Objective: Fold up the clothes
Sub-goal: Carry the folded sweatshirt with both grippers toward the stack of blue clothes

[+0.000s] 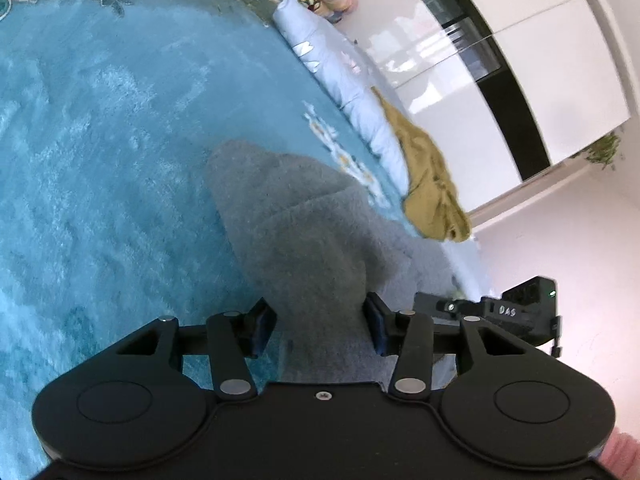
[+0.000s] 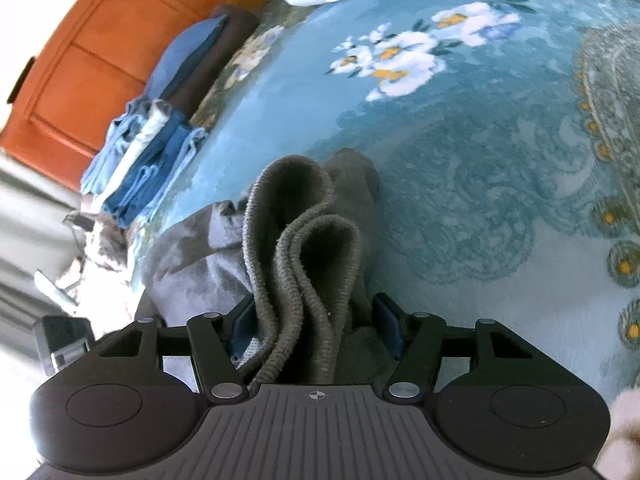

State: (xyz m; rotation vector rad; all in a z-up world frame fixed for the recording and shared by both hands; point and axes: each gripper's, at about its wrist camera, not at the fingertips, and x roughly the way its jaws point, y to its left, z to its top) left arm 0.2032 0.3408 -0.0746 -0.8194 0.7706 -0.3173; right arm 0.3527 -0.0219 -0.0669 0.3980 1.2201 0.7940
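1. A grey fleecy garment (image 1: 296, 232) lies in soft folds on the teal flowered bedspread (image 1: 100, 140), its rounded end reaching out onto the spread
2. In the right wrist view its ribbed hem (image 2: 296, 248) stands up from the bedspread in two wavy loops, doubled over
3. A paler grey part (image 2: 192, 256) lies crumpled at the bedspread's near edge
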